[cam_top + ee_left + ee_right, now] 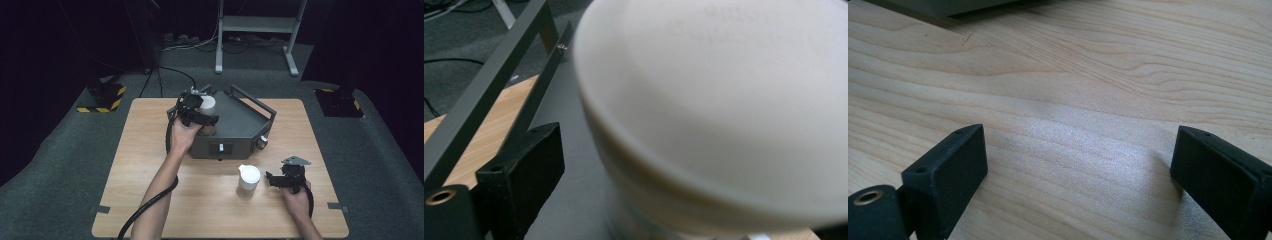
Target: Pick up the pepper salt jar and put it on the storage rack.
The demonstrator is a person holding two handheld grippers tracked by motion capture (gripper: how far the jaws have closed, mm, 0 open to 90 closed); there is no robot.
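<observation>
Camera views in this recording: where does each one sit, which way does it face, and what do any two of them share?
High view: fixed above the person's side, facing forward and down on the wooden table; both forearms enter from below, with the left gripper and right gripper.
Left gripper view: rides that gripper, facing a blurred white lid close up over the grey tray; one black jaw shows.
Right gripper view: rides that gripper, facing bare tabletop; both jaws stand apart.
Shared: high and left gripper views both show the tray and lidded jar.

A white-lidded jar (207, 111) stands upright in the grey tray's (240, 131) left corner.
</observation>
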